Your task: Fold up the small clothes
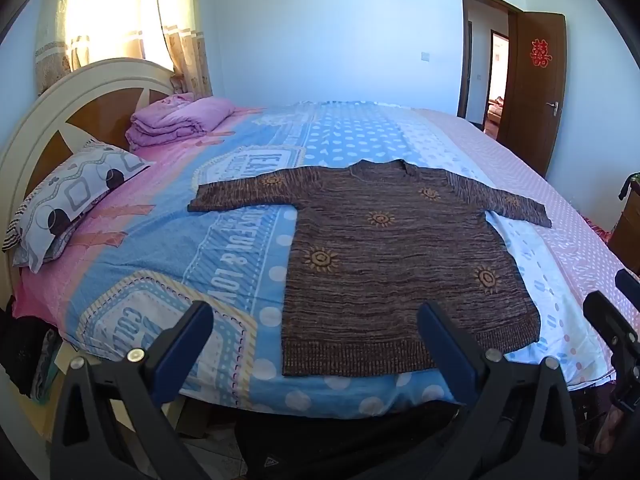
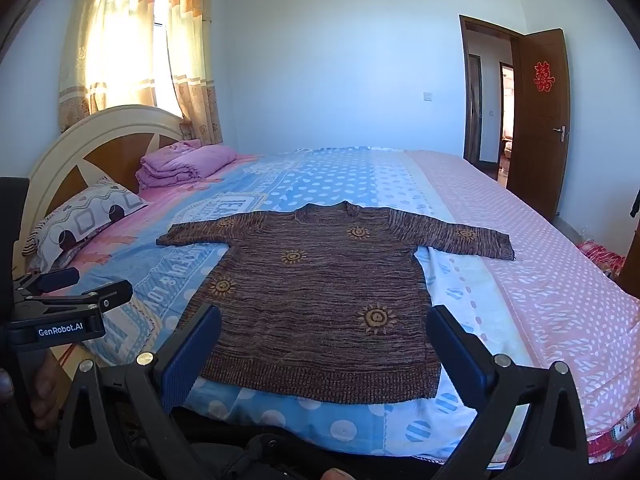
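A brown knitted sweater (image 1: 392,256) (image 2: 320,300) with orange sun motifs lies flat on the bed, sleeves spread out to both sides, hem toward me. My left gripper (image 1: 316,312) hovers open above the near edge of the bed, in front of the hem's left part, with nothing between its fingers. My right gripper (image 2: 324,316) stands open too, held above the hem, nothing gripped. In the right wrist view the left gripper (image 2: 68,284) shows at the left edge, and a hand (image 2: 40,396) holds its handle.
The bed (image 1: 240,240) has a blue, pink and white patterned cover. A patterned pillow (image 1: 72,200) and a folded pink blanket (image 1: 180,120) lie by the headboard (image 1: 48,120) at left. A brown door (image 1: 536,92) stands open at the far right. Dark clutter lies on the floor at left.
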